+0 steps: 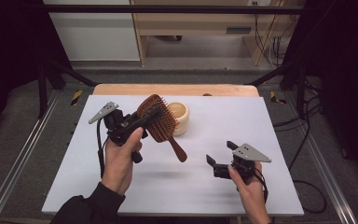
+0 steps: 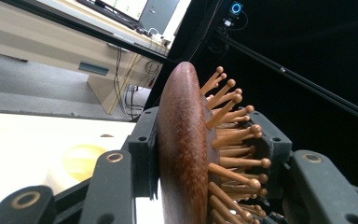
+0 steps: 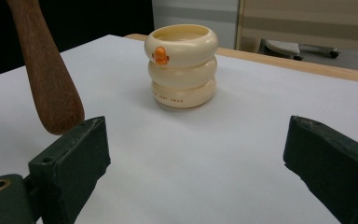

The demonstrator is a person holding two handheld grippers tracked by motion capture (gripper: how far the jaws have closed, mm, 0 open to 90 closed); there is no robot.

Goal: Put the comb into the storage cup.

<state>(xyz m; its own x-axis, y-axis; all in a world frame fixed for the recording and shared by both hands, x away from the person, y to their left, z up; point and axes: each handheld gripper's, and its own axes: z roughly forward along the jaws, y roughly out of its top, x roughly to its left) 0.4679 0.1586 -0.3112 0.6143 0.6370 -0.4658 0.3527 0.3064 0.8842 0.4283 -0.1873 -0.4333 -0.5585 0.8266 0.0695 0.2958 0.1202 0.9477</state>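
A brown wooden paddle hairbrush (image 1: 161, 120) with wooden pins hangs above the white table top, its handle (image 1: 179, 150) pointing down toward me. My left gripper (image 1: 145, 117) is shut on the brush head (image 2: 182, 154), one jaw on the smooth back and one among the pins. A cream ribbed cup (image 1: 179, 116) with an orange duck bill (image 3: 182, 65) stands behind the brush. My right gripper (image 1: 221, 155) sits low at the right front, open, nothing between its pads. The brush handle tip (image 3: 51, 74) hangs just above its left pad (image 3: 74, 161).
The white board (image 1: 242, 121) lies on a wooden table (image 1: 177, 89). Black frame rails (image 1: 279, 72) and cables run along the sides. A desk and shelving stand beyond the far edge.
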